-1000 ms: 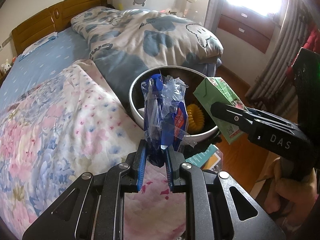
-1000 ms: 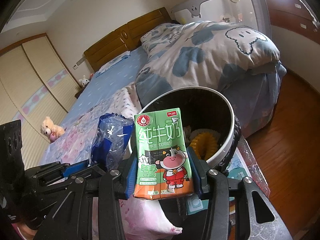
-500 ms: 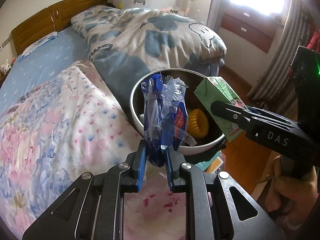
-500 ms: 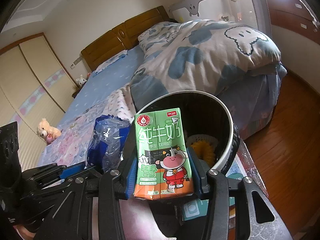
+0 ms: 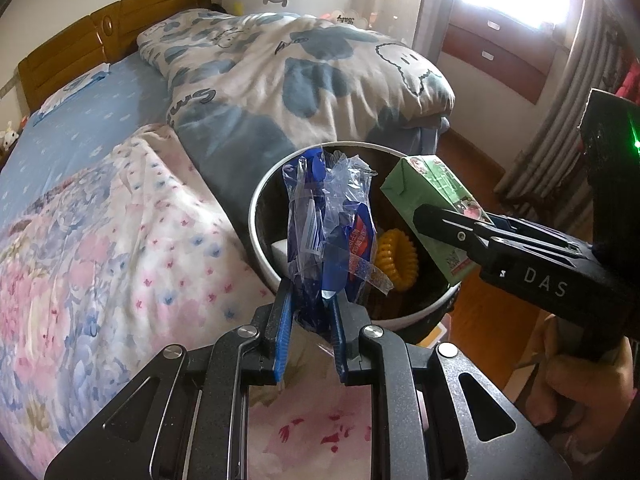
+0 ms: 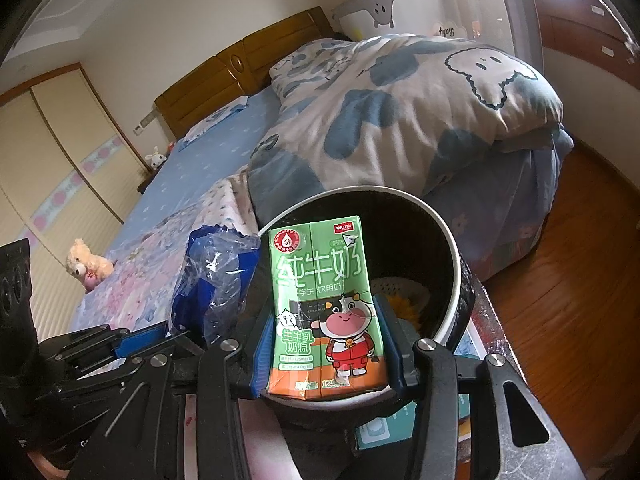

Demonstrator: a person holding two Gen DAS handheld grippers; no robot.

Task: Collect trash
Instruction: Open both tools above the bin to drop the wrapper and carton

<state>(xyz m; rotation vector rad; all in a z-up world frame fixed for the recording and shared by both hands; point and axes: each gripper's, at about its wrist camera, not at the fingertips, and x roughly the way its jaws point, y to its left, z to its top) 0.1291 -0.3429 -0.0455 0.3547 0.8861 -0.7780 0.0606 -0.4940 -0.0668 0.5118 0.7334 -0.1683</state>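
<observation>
A crumpled blue-and-clear plastic wrapper stands upright between the fingers of the left gripper, which are clamped tight on its lower end. A small green milk carton with a cartoon cow is squeezed by its two side faces between the blue pads of the right gripper, held upright and facing the camera.

Just beyond both sets of fingertips sits a round bin with a white rim and dark inside. The wrapper hangs over its near rim and the carton over its right side. Down in the bin, past the fingers, lie a yellow ribbed ring and something white I cannot identify.

The bin stands beside a bed with a flowered pink-and-blue quilt to the left of the fingers.

As I judge it, both pieces are picked up and carried to the bin; what remains is to let them go into it.
</observation>
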